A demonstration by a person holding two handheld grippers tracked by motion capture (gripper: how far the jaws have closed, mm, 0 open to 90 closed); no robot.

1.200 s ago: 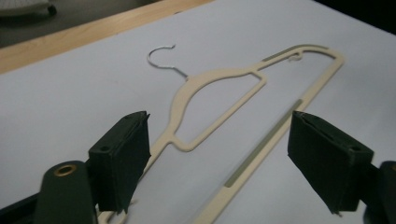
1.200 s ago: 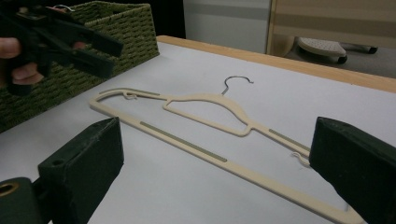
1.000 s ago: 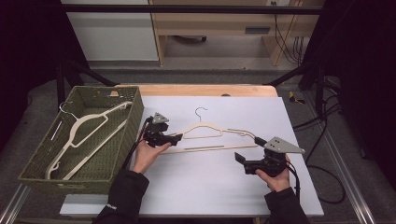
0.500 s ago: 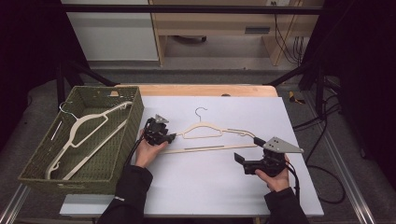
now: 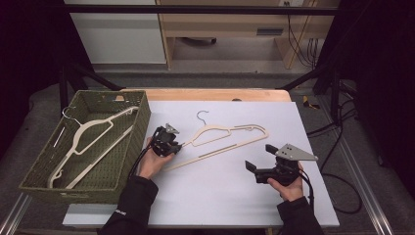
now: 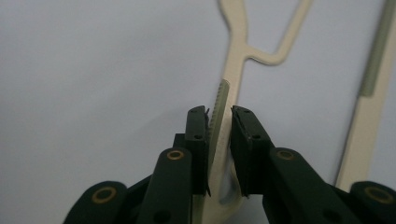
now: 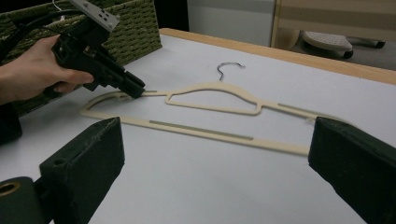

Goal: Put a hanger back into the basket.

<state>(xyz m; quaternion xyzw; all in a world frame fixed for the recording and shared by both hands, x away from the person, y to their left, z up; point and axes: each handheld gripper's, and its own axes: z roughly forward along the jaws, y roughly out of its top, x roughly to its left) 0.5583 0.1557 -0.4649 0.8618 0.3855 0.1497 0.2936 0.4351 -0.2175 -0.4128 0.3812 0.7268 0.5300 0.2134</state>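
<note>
1. The table [image 5: 220, 196], covered in a pale sheet, carries everything; the person's forearms come in from its 6 o'clock edge.
2. The green woven basket [image 5: 132, 142] sits at 9 o'clock on the table and already holds a cream hanger [image 5: 85, 139].
3. A second cream hanger [image 5: 230, 139] lies flat near the table's centre, its hook toward 12 o'clock, well apart from the basket.
4. The right gripper [image 5: 250, 167] rests at about 5 o'clock, jaws spread wide with nothing between them, pointing toward the hanger; it hasn't shifted.
5. The left gripper [image 6: 219, 135], just beside the basket's 3 o'clock wall, has just been closing: a second ago its jaws stood wide at the hanger's shoulder, now they clamp that shoulder's end, the ribbed strip pinched between the pads [image 6: 198, 135].
6. Judged from that, the grasp looks made, and the lift toward the basket seems next.
</note>
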